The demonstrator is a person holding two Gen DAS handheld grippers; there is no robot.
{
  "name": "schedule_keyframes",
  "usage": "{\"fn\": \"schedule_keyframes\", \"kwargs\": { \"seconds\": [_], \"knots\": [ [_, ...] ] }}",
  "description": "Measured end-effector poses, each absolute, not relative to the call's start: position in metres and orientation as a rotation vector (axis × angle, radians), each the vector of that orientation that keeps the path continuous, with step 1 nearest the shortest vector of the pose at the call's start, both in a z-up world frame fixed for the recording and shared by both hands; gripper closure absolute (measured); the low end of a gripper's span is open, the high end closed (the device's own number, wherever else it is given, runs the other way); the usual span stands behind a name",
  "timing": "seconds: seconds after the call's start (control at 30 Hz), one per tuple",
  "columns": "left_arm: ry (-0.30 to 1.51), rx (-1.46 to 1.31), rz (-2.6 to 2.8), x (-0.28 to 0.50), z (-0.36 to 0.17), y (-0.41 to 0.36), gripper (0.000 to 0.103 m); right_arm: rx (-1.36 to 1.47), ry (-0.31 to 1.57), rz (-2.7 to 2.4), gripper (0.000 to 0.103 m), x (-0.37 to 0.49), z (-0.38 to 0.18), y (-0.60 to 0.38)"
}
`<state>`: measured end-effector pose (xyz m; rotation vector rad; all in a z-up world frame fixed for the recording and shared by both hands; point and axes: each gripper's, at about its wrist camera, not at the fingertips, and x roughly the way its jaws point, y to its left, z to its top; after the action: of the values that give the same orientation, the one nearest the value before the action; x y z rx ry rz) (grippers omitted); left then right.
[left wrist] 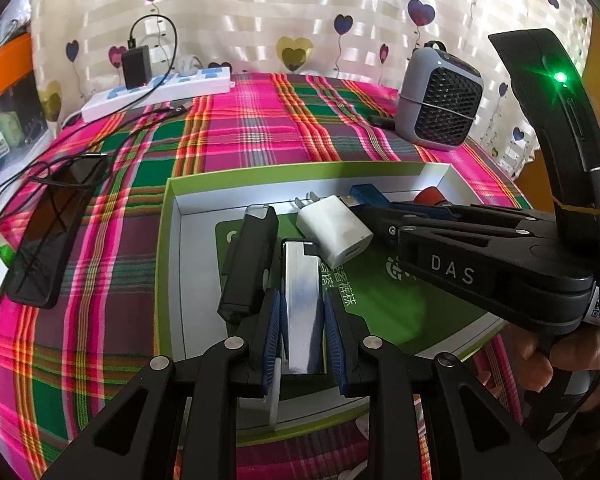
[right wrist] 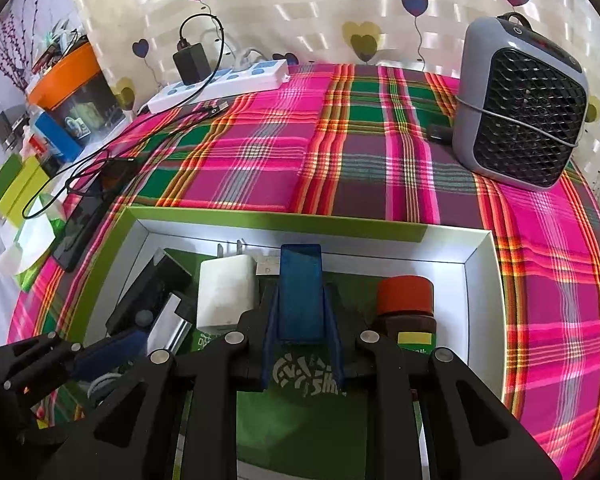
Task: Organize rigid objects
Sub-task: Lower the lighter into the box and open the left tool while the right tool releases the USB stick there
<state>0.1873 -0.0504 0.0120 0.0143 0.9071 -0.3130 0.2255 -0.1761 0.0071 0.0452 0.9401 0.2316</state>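
Inside the green-rimmed white cardboard box, the shiny silver metal lighter is clamped in the left gripper jaws, the translucent blue plastic USB stick in the right gripper jaws; each should be lowered flat (clear of the white plug adapter) before release.

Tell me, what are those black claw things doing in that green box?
A person is sorting small things into the green box. The left gripper is shut on a shiny silver lighter; the right gripper is shut on a blue USB stick. A white charger plug and red-capped bottle already lie inside.
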Motion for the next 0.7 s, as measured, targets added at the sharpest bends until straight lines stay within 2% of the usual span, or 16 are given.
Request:
{"fn": "schedule_keyframes", "kwargs": {
  "seconds": [0.53,0.7],
  "knots": [
    [0.908,0.039,-0.302,0.1869,0.0120,-0.0526,0.080,0.038,0.942,0.220,0.080,0.2256,0.0068,-0.1755],
    [0.908,0.042,-0.302,0.1865,0.0125,-0.0527,0.079,0.039,0.940,0.217,0.072,0.2254,0.0067,-0.1755]
  ]
}}
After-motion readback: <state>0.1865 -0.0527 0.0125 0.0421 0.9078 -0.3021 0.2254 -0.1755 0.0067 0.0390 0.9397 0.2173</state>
